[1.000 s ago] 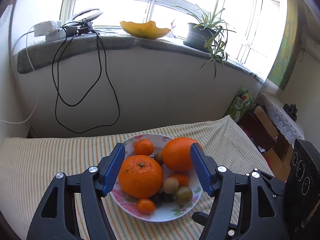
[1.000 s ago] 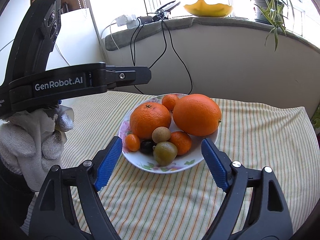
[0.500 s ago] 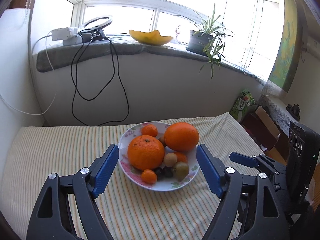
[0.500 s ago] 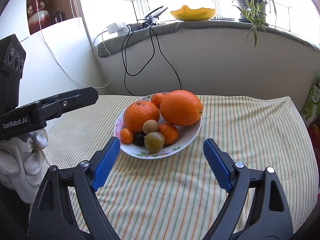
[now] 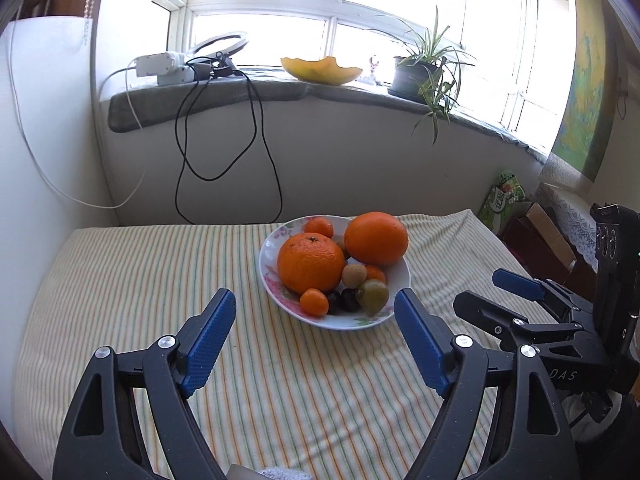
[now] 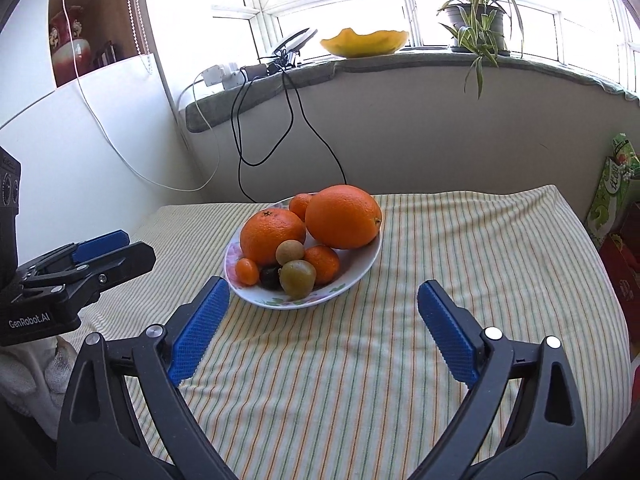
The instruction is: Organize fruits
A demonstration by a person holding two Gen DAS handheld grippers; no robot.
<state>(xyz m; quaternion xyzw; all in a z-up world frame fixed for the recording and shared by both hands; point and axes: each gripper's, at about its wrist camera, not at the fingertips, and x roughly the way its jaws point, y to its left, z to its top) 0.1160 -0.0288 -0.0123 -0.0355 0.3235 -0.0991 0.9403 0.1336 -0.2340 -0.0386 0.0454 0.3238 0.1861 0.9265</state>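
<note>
The left tool (image 5: 314,312) hovers low over the striped cloth (image 5: 140,280) with its jaws spread wide and nothing between them, aimed at the near rim of the plate (image 5: 268,256). The right tool (image 6: 322,304) sits level beside it, likewise wide open and empty, its blue pads (image 6: 448,334) short of the plate. A white-gloved hand (image 6: 24,376) grips the left tool's handle.

The plate rests toward the far middle of the desk, piled with two large oranges (image 5: 310,262), smaller tangerines (image 5: 314,302), a tan round fruit (image 5: 354,275), a green one (image 5: 373,295) and what may be dark plums (image 5: 344,300). Behind, a windowsill carries a potted plant (image 5: 420,76), a yellow bowl (image 5: 320,70) and dangling cables (image 5: 224,140). Nothing blocks the approach.

Both tools have drawn back from the plate since a second ago, when their pads flanked the fruit
</note>
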